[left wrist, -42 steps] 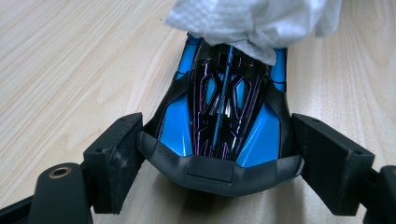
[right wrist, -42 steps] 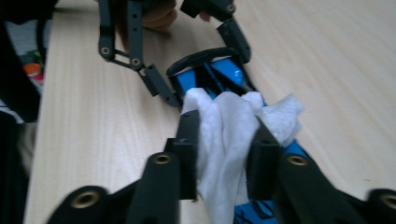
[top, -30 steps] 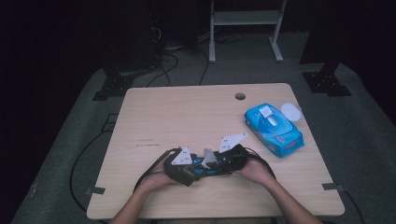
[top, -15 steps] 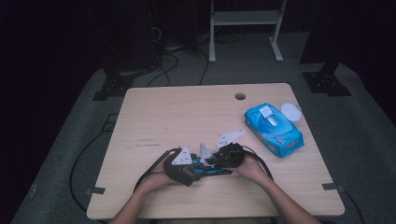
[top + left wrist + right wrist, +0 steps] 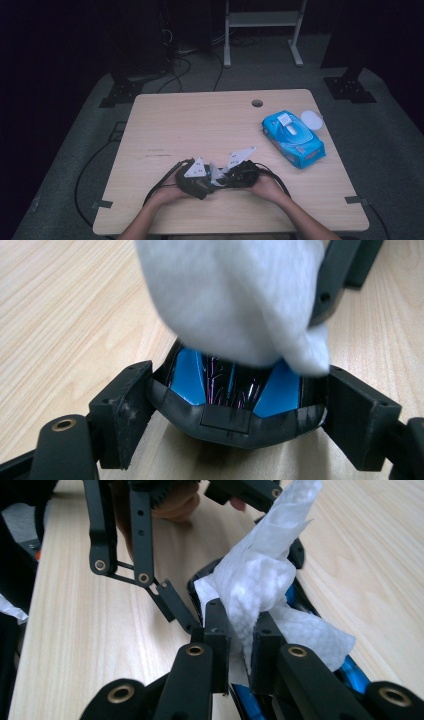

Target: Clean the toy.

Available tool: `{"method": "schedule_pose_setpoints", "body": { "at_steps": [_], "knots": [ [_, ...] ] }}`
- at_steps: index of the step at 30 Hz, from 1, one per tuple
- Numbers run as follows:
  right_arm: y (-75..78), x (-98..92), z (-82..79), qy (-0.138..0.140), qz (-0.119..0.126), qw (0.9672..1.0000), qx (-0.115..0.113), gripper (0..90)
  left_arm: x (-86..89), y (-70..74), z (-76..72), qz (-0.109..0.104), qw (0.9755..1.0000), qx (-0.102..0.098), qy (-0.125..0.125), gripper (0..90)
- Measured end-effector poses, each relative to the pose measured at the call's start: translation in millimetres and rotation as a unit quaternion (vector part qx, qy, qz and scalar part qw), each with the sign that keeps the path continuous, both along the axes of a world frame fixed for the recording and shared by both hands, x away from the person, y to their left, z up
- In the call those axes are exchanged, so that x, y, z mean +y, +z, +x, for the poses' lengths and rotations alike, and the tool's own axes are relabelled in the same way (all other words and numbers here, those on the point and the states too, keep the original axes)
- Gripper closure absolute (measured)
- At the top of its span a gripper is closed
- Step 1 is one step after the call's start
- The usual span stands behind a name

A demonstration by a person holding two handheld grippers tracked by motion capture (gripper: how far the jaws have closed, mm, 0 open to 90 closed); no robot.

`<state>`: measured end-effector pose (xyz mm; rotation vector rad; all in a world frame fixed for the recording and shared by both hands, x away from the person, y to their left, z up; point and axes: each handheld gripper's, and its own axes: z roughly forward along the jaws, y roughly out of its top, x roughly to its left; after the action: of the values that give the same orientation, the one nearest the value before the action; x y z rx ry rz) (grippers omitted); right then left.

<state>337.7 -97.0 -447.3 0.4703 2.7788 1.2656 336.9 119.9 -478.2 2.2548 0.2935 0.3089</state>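
Near the table's front edge my two grippers meet tip to tip. My left gripper [image 5: 242, 410] is shut on a black and blue mouse-shaped object [image 5: 227, 387], its pads pressing on both of the object's sides. A crumpled white wipe [image 5: 235, 295] lies on top of that object. My right gripper [image 5: 241, 627] is shut on the wipe [image 5: 260, 575], with the sheet bunched between its pads. From above, the left gripper [image 5: 206, 183] and the right gripper [image 5: 226, 179] sit close together with the wipe [image 5: 216, 172] between their grey plates.
A blue wipes pack [image 5: 292, 138] lies at the right of the wooden table [image 5: 200, 125], with a white round lid [image 5: 311, 119] behind it. A cable hole [image 5: 257, 103] sits near the far edge. Black cables loop beside both hands. A white metal stand [image 5: 260, 30] rises behind the table.
The right gripper has edged a little left toward the left gripper and its jaws have come together on the wipe. The left gripper has kept still.
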Motion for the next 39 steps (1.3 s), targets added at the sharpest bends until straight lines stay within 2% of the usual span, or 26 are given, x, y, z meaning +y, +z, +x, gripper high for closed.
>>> {"method": "schedule_pose_setpoints", "body": {
  "at_steps": [3, 5, 9, 12, 13, 14, 17, 18, 20, 22, 26, 29, 32, 35, 36, 37, 38, 39],
  "knots": [
    [0.6, 0.2, -1.1, -0.006, -0.002, 1.0000, -0.004, 81.4, -2.2, 0.5, -0.3, 0.003, 1.0000, 0.001, 0.001, 19.6],
    [-3.8, 14.0, -1.9, 0.005, 0.005, 0.9999, -0.008, 81.3, -2.2, 0.4, -0.5, 0.003, 1.0000, 0.001, 0.002, 19.6],
    [-4.5, 15.7, -2.6, 0.010, 0.006, 0.9998, -0.014, 81.1, -0.2, -0.4, -0.9, 0.005, 1.0000, -0.003, 0.000, 19.6],
    [-3.7, 0.2, -4.8, -0.003, 0.006, 0.9999, -0.015, 81.2, -0.7, -0.7, -0.1, 0.011, 0.9999, -0.008, -0.003, 20.4],
    [-2.8, -18.6, -9.6, -0.015, -0.004, 0.9995, -0.027, 81.2, -0.7, -0.9, 0.2, 0.009, 1.0000, -0.003, -0.001, 21.3],
    [-2.8, -18.6, -9.6, -0.015, -0.004, 0.9995, -0.027, 81.2, -0.7, -1.1, 0.1, 0.008, 1.0000, -0.003, 0.000, 21.3],
    [-5.8, -41.8, -13.6, -0.038, -0.014, 0.9987, -0.030, 80.8, -0.9, -0.4, -0.1, 0.014, 0.9999, -0.005, -0.001, 21.4],
    [-7.9, -50.7, -14.4, -0.050, -0.002, 0.9984, -0.026, 80.8, -1.5, -0.5, -0.3, 0.012, 0.9999, -0.003, 0.000, 21.4],
    [-9.8, -56.4, -13.7, -0.063, 0.010, 0.9977, -0.022, 81.0, -1.9, -0.5, -0.3, 0.012, 0.9999, -0.003, 0.001, 21.4],
    [-9.7, -53.3, -14.0, -0.062, 0.008, 0.9977, -0.025, 80.9, -1.3, -0.5, 0.0, 0.013, 0.9999, -0.003, 0.001, 21.4],
    [-10.7, -34.8, -13.9, -0.040, 0.013, 0.9989, -0.023, 80.9, -0.1, -0.2, 0.1, 0.014, 0.9999, -0.002, 0.001, 21.4],
    [-9.1, -36.4, -12.3, -0.039, 0.014, 0.9989, -0.024, 80.8, 0.6, -0.7, 0.6, 0.011, 0.9999, -0.001, -0.001, 21.6],
    [-9.3, -49.6, -11.7, -0.058, 0.009, 0.9976, -0.035, 80.6, 0.5, -0.4, 1.6, 0.014, 0.9999, 0.000, -0.003, 21.6],
    [-12.9, -70.9, -7.8, -0.088, 0.024, 0.9956, -0.023, 80.7, 0.3, -0.2, 2.1, 0.015, 0.9999, 0.003, -0.003, 21.6],
    [-13.8, -77.1, -6.2, -0.100, 0.019, 0.9945, -0.025, 80.7, 0.5, -0.1, 2.1, 0.015, 0.9999, 0.003, -0.002, 21.6],
    [-15.6, -82.3, -4.7, -0.113, 0.002, 0.9932, -0.030, 80.7, 0.6, -0.2, 1.9, 0.014, 0.9999, 0.004, -0.001, 21.6],
    [-18.4, -87.5, -2.5, -0.120, 0.002, 0.9925, -0.023, 80.7, 0.5, 0.0, 1.8, 0.014, 0.9999, 0.006, 0.001, 21.6],
    [-20.4, -91.5, -1.1, -0.127, 0.018, 0.9918, -0.005, 80.7, 0.4, 0.0, 1.7, 0.015, 0.9999, 0.005, 0.001, 21.6]
  ]
}}
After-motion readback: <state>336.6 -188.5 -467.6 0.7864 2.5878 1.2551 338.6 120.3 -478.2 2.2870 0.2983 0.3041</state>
